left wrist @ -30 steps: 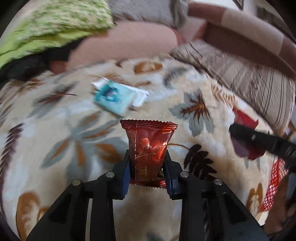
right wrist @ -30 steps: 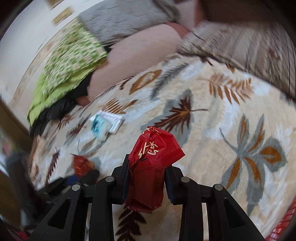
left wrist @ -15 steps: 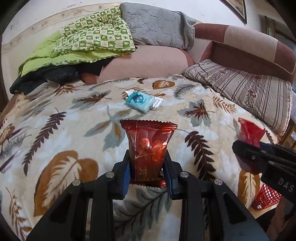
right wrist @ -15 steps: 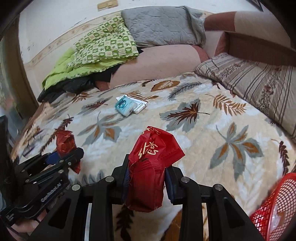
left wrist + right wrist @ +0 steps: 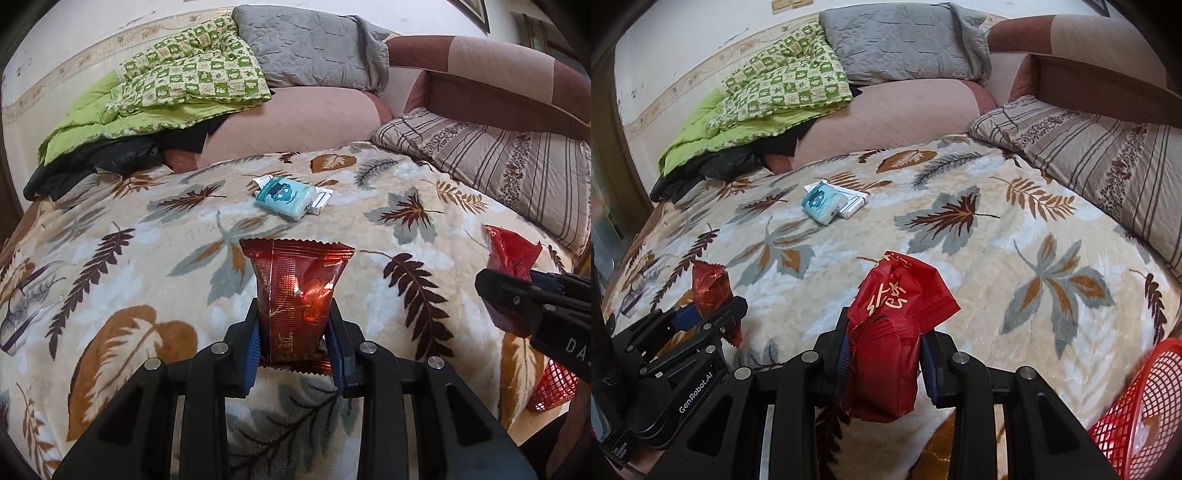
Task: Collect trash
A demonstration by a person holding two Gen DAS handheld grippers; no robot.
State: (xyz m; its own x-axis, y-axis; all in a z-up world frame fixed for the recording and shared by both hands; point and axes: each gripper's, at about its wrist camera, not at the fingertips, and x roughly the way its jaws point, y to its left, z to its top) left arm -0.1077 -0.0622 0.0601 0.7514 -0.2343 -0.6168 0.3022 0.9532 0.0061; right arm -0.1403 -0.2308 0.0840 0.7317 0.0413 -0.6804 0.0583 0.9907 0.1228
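Left gripper point(image 5: 293, 341) clamped foil snack packet point(image 5: 297, 295), right gripper point(image 5: 884, 354) clamped crumpled red wrapper point(image 5: 894, 325), above leaf-print blanket point(image 5: 960, 258). Red mesh basket point(image 5: 1137, 406) cut off at frame edge, fuller in right view.

"GenRobot.AI" on left gripper point(image 5: 701, 317), perhaps "DA" on right gripper point(image 5: 517, 284)

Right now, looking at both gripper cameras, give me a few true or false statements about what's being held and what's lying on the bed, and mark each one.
1. The left gripper is shut on a dark red foil wrapper. True.
2. The right gripper is open. False: it clamps a crumpled red wrapper.
3. A blue tissue pack lies on the leaf-print blanket. True.
4. The red mesh basket sits beside the tissue pack. False: it is at the bed's near right edge.
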